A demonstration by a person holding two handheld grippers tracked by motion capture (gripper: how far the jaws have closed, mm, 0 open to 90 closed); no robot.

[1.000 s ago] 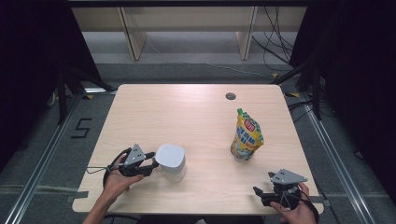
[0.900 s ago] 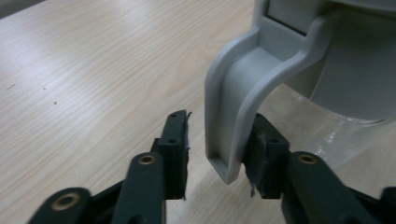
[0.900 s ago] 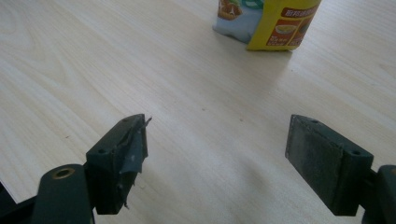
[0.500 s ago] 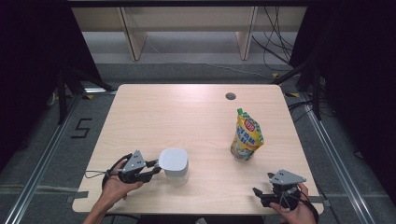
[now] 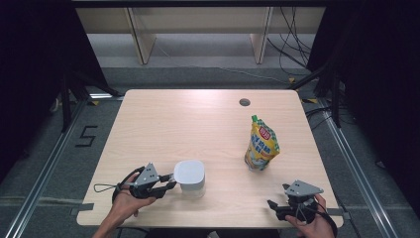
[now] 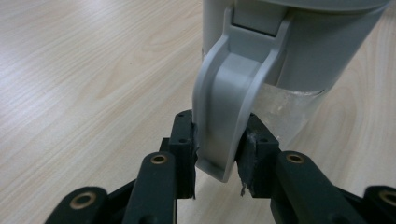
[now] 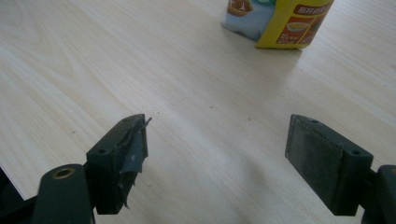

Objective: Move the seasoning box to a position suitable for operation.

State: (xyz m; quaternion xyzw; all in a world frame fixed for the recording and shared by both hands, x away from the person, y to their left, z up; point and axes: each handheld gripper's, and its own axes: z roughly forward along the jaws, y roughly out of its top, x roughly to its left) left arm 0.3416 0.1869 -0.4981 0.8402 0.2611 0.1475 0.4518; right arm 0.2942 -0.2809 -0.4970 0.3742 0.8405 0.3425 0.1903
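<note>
Jug (image 5: 189, 177) handle (image 6: 229, 112) clamped, no legible writing.

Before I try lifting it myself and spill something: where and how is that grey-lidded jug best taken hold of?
Probably by its handle, low down, coming in level from the jug's left side. The handle is a flat grey strap curving off the lid rim, narrow enough for the left gripper to span; the body is wide and rounded. The jaws have just been closing and now pinch the handle's lower end.
</note>
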